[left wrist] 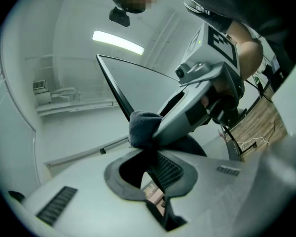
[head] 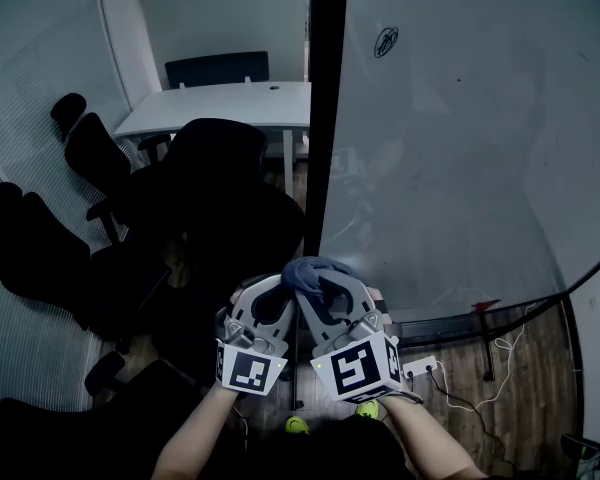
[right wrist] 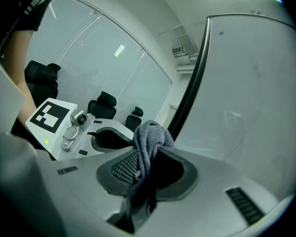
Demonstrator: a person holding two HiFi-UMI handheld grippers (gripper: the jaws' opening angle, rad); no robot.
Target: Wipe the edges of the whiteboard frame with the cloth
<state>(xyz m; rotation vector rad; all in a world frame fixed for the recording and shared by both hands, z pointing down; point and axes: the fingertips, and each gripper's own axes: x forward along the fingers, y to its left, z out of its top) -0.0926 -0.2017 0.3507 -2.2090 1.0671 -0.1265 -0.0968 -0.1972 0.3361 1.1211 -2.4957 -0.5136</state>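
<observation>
Office chairs (head: 220, 198) crowd the floor beside the whiteboard (head: 460, 148). By its black frame's (head: 325, 118) lower end, the right gripper (right wrist: 144, 168) pinches the cloth (head: 318, 267); the left gripper (left wrist: 153, 157) is closed on a fold too.

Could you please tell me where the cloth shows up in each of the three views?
Head view: the cloth sits low centre, a bluish bundle beside the foot of the board's dark edge.
Left gripper view: centre, bunched at the tips of the jaws.
Right gripper view: centre, hanging down between the jaws.
Shared landmark: the whiteboard's black frame edge, rising just behind the cloth in all three.
</observation>
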